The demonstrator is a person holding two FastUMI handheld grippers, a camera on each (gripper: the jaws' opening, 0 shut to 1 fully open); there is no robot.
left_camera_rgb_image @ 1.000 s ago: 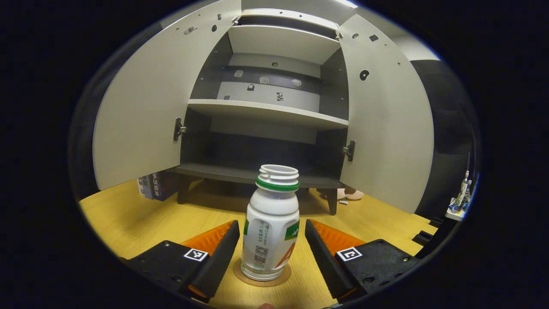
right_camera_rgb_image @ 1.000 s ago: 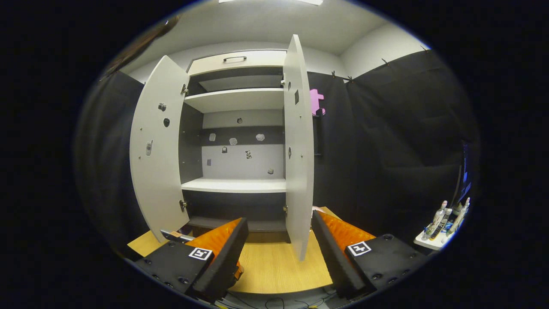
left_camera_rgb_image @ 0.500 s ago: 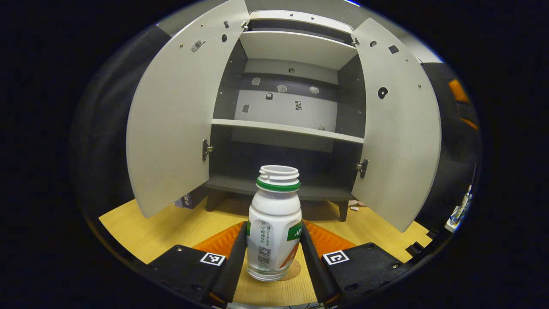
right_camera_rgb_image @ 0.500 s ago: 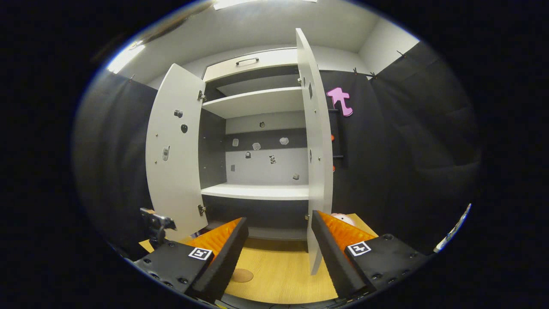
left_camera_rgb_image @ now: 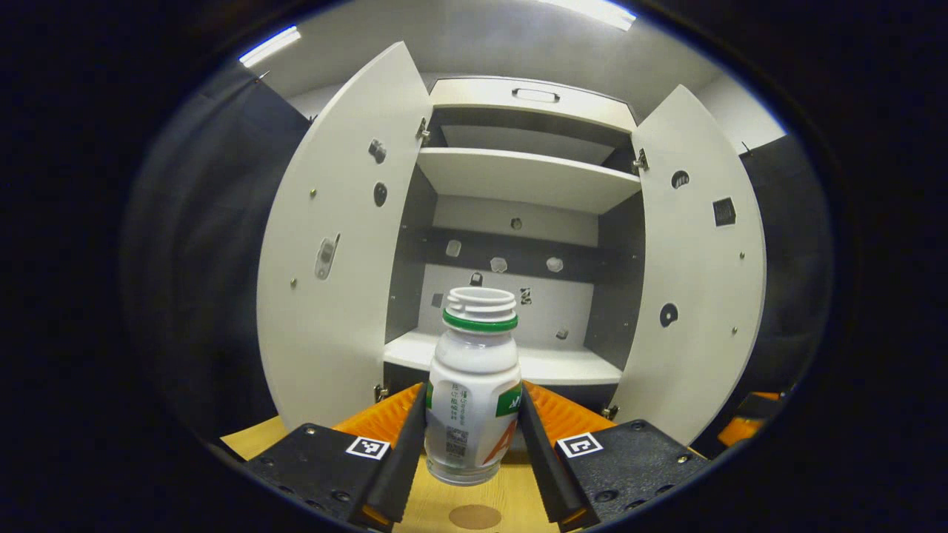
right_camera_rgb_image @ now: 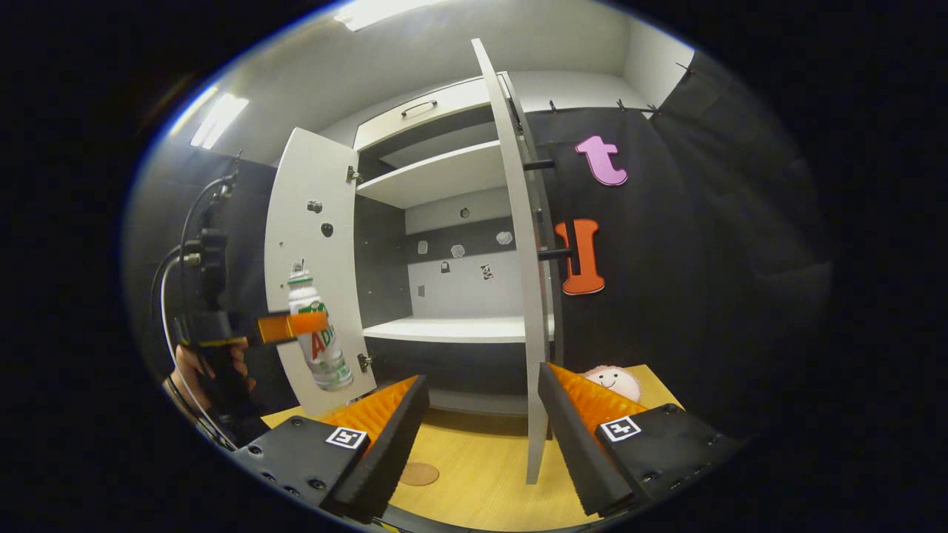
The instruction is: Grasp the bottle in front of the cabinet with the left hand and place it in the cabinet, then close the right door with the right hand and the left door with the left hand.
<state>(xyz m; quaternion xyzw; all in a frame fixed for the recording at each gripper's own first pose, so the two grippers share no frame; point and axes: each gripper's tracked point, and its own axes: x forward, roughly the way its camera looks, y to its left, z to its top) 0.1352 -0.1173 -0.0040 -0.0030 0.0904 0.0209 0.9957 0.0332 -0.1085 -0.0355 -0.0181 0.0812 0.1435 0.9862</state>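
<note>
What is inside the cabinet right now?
The cabinet shelves look bare, with small stickers on the back wall. The bottle is outside, held by the left gripper. The bottom compartment is mostly hidden behind bottle and gripper.

Low in the left gripper view we spot a round brown coaster point(left_camera_rgb_image: 475, 516) lying flat on the wooden desk point(left_camera_rgb_image: 255, 443). In the right gripper view that coaster point(right_camera_rgb_image: 419, 474) sits at lower centre. At lower right we see a pale plush toy point(right_camera_rgb_image: 613, 382) with a smiling face resting on the desk point(right_camera_rgb_image: 481, 474). Ceiling lights point(right_camera_rgb_image: 213, 118) glow at upper left.
</note>
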